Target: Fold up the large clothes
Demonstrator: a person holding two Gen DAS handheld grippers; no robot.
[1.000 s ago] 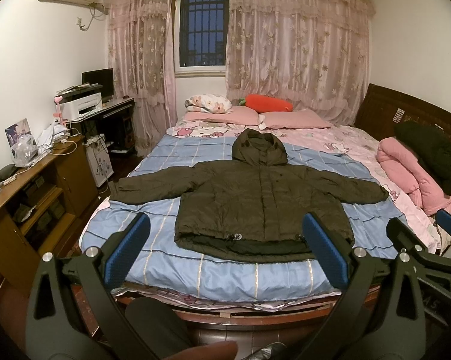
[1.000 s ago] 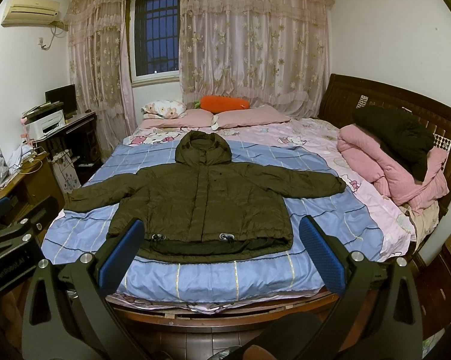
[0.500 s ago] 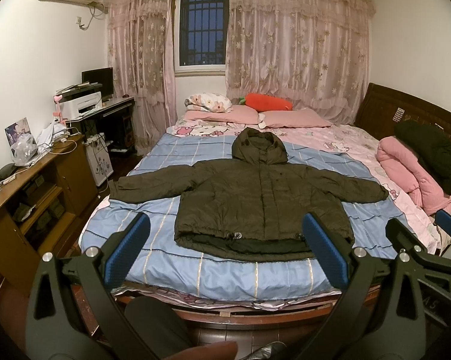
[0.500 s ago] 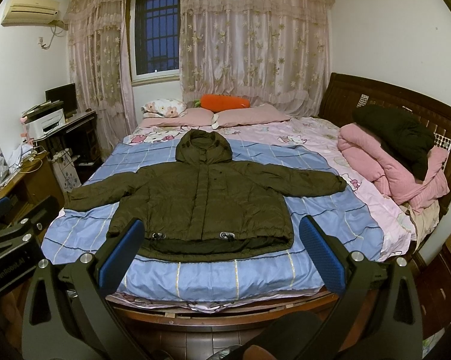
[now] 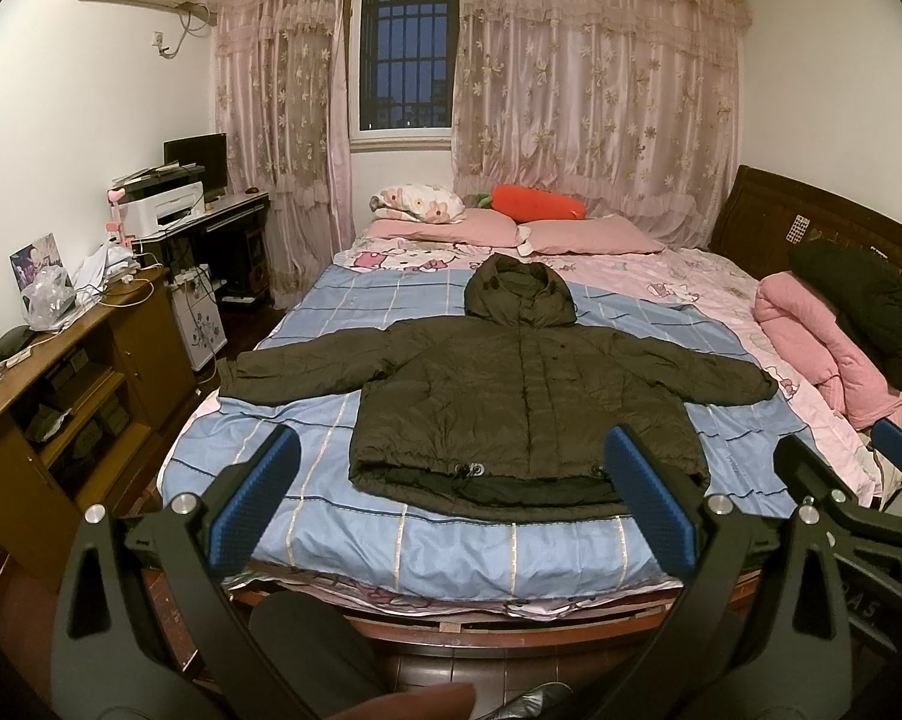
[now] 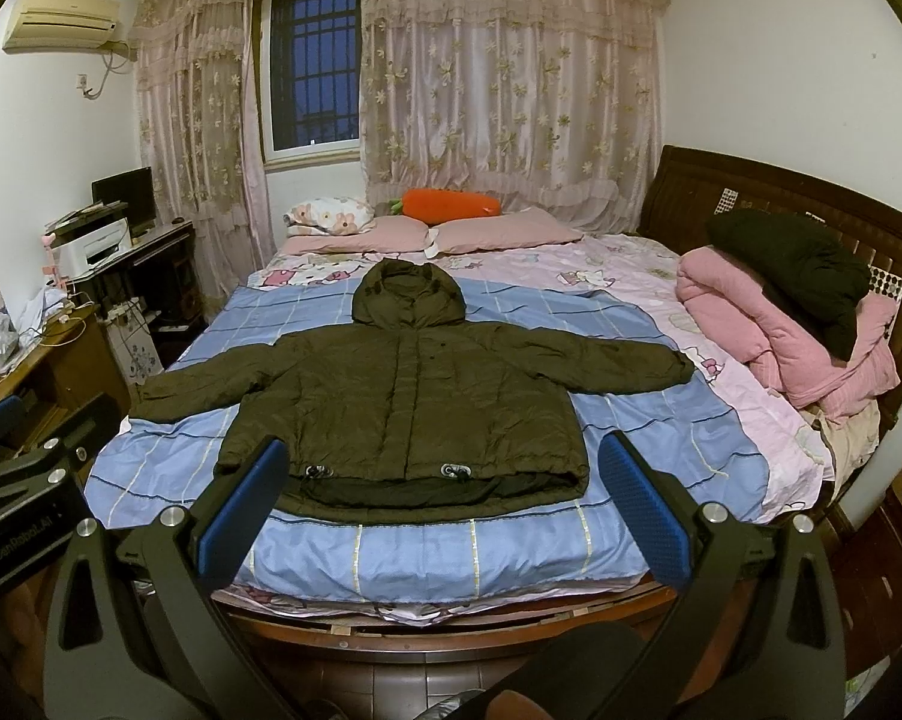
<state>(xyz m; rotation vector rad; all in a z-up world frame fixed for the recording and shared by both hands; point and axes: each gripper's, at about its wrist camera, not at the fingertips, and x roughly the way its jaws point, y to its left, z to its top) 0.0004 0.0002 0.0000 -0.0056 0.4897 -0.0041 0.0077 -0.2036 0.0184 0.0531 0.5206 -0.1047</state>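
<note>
A dark olive hooded puffer jacket (image 5: 523, 396) lies flat, front up, on the blue checked bed sheet (image 5: 451, 552), sleeves spread to both sides, hood toward the pillows. It also shows in the right wrist view (image 6: 403, 402). My left gripper (image 5: 451, 498) is open and empty, held off the bed's near edge, short of the jacket's hem. My right gripper (image 6: 445, 504) is open and empty at the same near edge. The right gripper's body shows at the right edge of the left wrist view (image 5: 841, 498).
A folded pink quilt (image 6: 775, 324) with a dark garment (image 6: 799, 264) on top lies at the bed's right side by the wooden headboard. Pink pillows (image 5: 583, 234) and an orange carrot cushion (image 5: 535, 204) lie at the far end. A wooden cabinet (image 5: 73, 384) and a desk stand to the left.
</note>
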